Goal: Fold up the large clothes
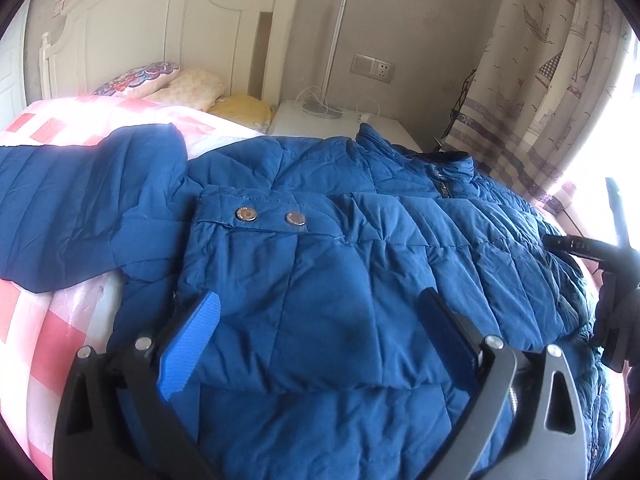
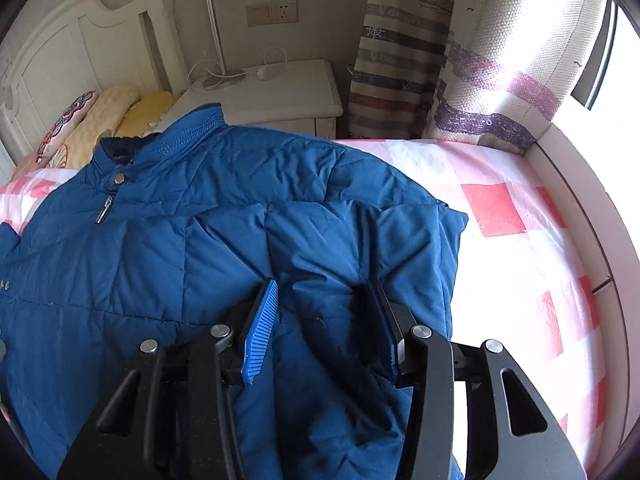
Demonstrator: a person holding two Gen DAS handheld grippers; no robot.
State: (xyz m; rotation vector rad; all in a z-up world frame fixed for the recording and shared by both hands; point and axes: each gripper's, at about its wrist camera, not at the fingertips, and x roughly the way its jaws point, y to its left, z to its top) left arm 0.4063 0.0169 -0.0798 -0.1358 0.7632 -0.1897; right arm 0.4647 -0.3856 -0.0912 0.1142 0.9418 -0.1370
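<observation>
The left tongs [image 1: 320, 304] stand spread wide above a blue padded jacket [image 1: 328, 264], released, their pads to either side of the folded-over sleeve [image 1: 320, 292] and gripping nothing. The right tongs [image 2: 324, 292] are partly closed around a raised ridge of the jacket's fabric near its edge; whether the pads actually pinch it cannot be told. The jacket lies front up on a bed [image 2: 520, 216] with a pink-and-white checked cover, collar [image 2: 168, 136] toward the headboard [image 1: 160, 36], one cuff with two metal snaps [image 1: 272, 216] laid across the chest, the other sleeve [image 1: 80, 200] stretched outward. Pillows [image 1: 176, 84] sit at the head.
</observation>
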